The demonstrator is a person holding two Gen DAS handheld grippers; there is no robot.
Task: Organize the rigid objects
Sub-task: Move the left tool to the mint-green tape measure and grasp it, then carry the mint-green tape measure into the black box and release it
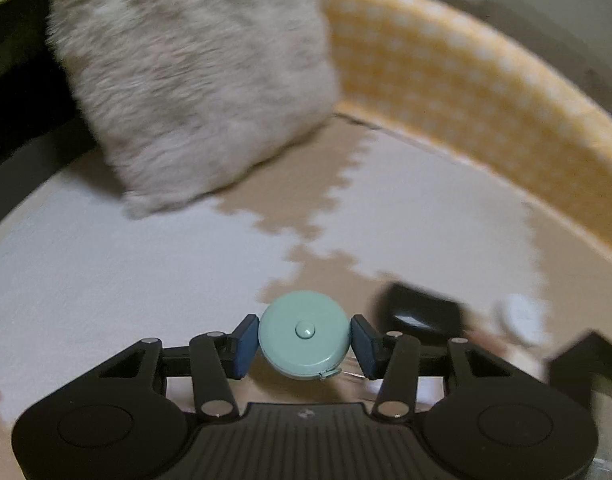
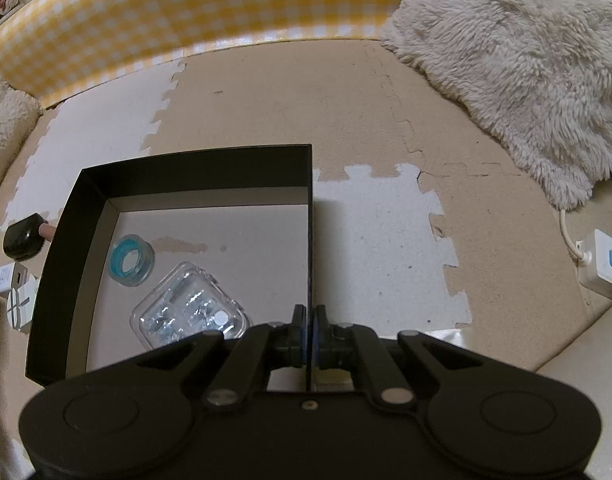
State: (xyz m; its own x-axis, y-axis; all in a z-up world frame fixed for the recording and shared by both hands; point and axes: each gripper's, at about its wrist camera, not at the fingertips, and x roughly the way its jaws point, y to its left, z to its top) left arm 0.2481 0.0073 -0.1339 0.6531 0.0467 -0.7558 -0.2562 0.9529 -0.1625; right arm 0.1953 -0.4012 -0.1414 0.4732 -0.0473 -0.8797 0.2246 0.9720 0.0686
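Observation:
A round mint-green tape measure (image 1: 304,334) sits between the blue pads (image 1: 243,346) of my left gripper (image 1: 304,345), which is shut on its sides just above the foam mat. In the right wrist view an open black box (image 2: 193,168) lies on the mat. My right gripper (image 2: 309,336) is shut on the thin right wall of that box. Inside the box lie a blue roll of tape (image 2: 130,260) and a clear plastic case (image 2: 189,312) with small metal parts.
A fluffy cream cushion (image 1: 193,80) and a yellow checked barrier (image 1: 466,92) stand beyond the left gripper. A blurred black item (image 1: 422,312) lies to its right. Left of the box are a black knob-like object (image 2: 23,240) and white chargers (image 2: 13,280). A power strip (image 2: 604,264) lies at the far right.

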